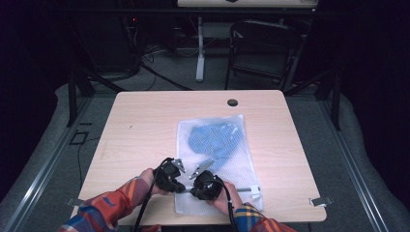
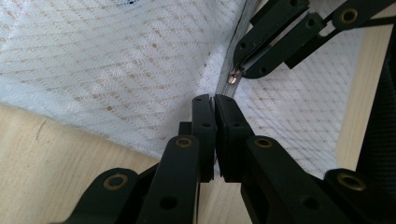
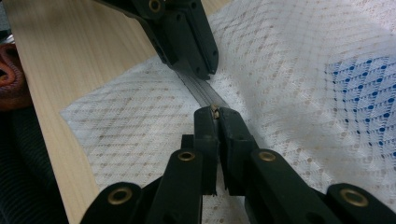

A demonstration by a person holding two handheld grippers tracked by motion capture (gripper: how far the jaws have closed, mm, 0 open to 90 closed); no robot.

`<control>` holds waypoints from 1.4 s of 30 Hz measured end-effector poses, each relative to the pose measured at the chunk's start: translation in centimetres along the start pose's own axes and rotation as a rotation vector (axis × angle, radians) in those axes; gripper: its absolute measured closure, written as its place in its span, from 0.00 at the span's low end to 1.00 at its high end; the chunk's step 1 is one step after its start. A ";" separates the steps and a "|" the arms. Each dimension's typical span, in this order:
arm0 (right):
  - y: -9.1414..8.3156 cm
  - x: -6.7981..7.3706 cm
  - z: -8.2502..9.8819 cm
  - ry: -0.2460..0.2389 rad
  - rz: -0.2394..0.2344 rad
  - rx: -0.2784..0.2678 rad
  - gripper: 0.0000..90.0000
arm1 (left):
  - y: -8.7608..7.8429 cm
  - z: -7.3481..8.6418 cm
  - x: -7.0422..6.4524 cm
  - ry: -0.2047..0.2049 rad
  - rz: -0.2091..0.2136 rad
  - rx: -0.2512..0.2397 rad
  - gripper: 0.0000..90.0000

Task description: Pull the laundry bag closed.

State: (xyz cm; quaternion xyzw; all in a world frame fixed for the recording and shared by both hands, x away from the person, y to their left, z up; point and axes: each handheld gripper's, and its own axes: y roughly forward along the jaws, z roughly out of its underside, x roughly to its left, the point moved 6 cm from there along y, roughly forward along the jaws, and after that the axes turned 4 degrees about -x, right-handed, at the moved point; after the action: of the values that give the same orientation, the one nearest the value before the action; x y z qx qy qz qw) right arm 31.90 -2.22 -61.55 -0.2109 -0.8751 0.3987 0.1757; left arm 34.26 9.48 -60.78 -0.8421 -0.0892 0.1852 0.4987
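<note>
A white mesh zip bag (image 1: pixel 227 166) lies flat on the wooden table (image 1: pixel 145 125), with a blue cloth (image 1: pixel 212 140) inside it. Both grippers meet at the bag's near edge, on its grey zipper (image 3: pixel 201 91). My left gripper (image 2: pixel 214 100) is shut on the zipper tape (image 2: pixel 224 86) and sits at the left in the high view (image 1: pixel 181 187). My right gripper (image 3: pixel 215 112) is shut on the small metal zipper pull (image 3: pixel 215 110), a short way along the tape from the left jaws. In the left gripper view the pull (image 2: pixel 232 77) glints between the right gripper's fingertips (image 2: pixel 261 70).
A round cable hole (image 1: pixel 232 102) sits near the table's far edge. Metal clips (image 1: pixel 320 200) stick out at the near corners. Beyond the table stand a black folding chair (image 1: pixel 261 48) and a white desk leg (image 1: pixel 199 53) on dark floor.
</note>
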 end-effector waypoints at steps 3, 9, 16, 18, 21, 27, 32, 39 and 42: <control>0.0 0.1 0.0 0.000 0.002 -0.003 0.97 | 0.0 0.1 0.0 -0.023 0.007 -0.012 0.99; 0.0 0.1 0.0 -0.012 0.005 0.007 0.97 | 0.0 0.1 0.0 -0.007 -0.004 -0.004 1.00; -0.2 0.1 0.0 -0.024 0.006 0.029 0.97 | 0.0 0.1 -0.1 -0.002 -0.006 -0.003 1.00; -0.2 0.1 0.0 -0.023 0.008 0.028 0.97 | 0.0 0.1 -0.1 -0.002 -0.005 -0.004 1.00; -0.3 0.0 0.0 -0.015 0.013 0.031 0.97 | 0.0 0.2 0.0 0.000 -0.002 -0.003 1.00; -0.4 -0.1 0.1 -0.013 0.011 0.036 0.97 | 0.0 0.2 0.0 -0.006 -0.001 -0.011 1.00; -0.7 -0.4 0.4 -0.009 0.020 0.049 0.97 | 0.0 0.2 0.0 -0.007 0.001 -0.013 1.00; -0.9 -0.7 0.5 -0.024 0.018 0.056 0.97 | 0.0 0.2 0.0 -0.009 0.005 -0.014 1.00; -1.2 -0.9 0.6 -0.016 0.024 0.063 0.97 | 0.0 0.2 0.0 -0.008 0.006 -0.014 1.00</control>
State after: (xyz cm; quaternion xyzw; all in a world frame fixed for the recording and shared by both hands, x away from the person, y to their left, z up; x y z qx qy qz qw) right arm 32.08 -3.76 -61.18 -0.2125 -0.8609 0.4297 0.1705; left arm 34.22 9.65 -60.87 -0.8451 -0.0900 0.1894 0.4918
